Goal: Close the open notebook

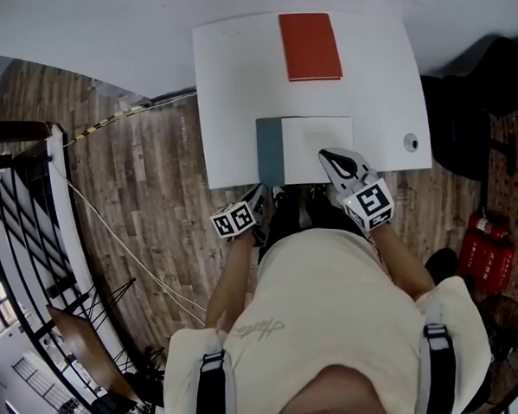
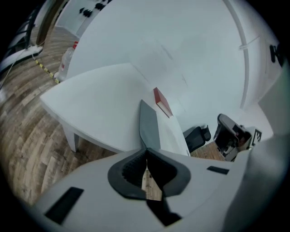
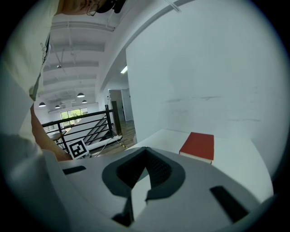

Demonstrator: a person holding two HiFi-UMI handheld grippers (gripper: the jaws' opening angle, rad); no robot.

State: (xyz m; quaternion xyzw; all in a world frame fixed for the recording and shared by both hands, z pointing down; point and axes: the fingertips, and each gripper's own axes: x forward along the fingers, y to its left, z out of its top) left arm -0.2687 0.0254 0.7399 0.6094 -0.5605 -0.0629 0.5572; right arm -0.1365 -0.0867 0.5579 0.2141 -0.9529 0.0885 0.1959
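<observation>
Notebook (image 1: 314, 148): open, lying flat at the near edge of the surface (image 1: 240, 80), grey cover (image 1: 269, 150) on the left, white page facing up.
Left tongs (image 2: 146, 150): pressed together on the cover's near edge, apparently pinching it.
Right tongs (image 1: 327, 156): pressed together, empty, over the white page.
Progress: early — grip looks taken, but the cover is not yet lifted or folded over.

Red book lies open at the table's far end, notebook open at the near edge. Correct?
No: the red book is closed, as the head view shows. It does lie at the far end of the table, with the notebook open at the near edge.
</observation>
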